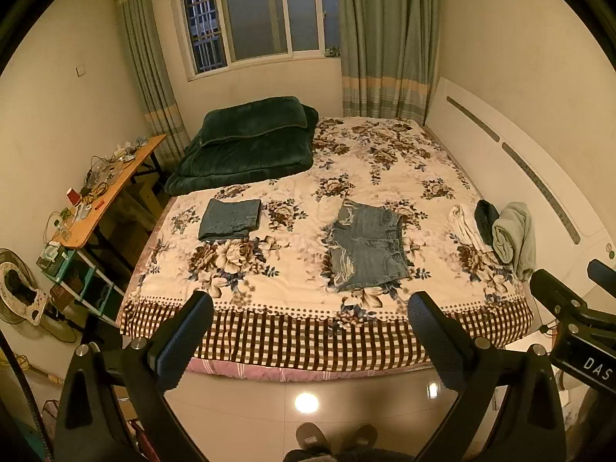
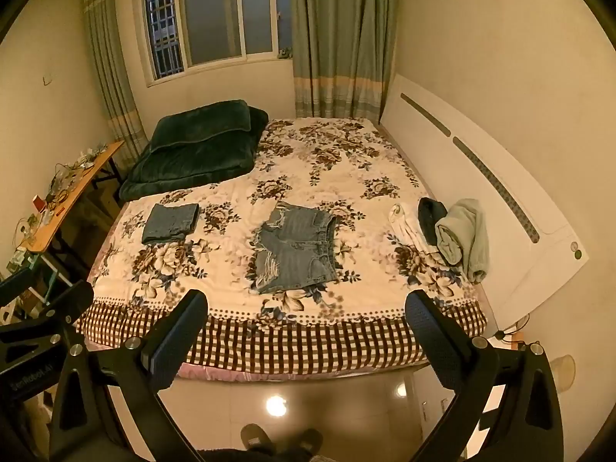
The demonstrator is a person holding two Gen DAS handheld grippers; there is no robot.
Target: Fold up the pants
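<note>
A pair of frayed denim shorts (image 1: 365,246) lies spread flat near the front middle of the floral bed (image 1: 292,177); it also shows in the right wrist view (image 2: 294,246). A folded dark denim garment (image 1: 230,218) lies to its left, seen too in the right wrist view (image 2: 170,222). A heap of white, dark and pale green clothes (image 1: 496,235) sits at the bed's right side (image 2: 450,231). My left gripper (image 1: 310,308) is open and empty, held off the bed's front edge. My right gripper (image 2: 306,306) is open and empty beside it.
A folded dark green blanket (image 1: 246,142) lies at the bed's far left. A cluttered wooden table (image 1: 107,188) and a fan (image 1: 19,288) stand left of the bed. A white headboard (image 1: 512,165) runs along the right. Tiled floor (image 1: 308,404) and slippers lie below.
</note>
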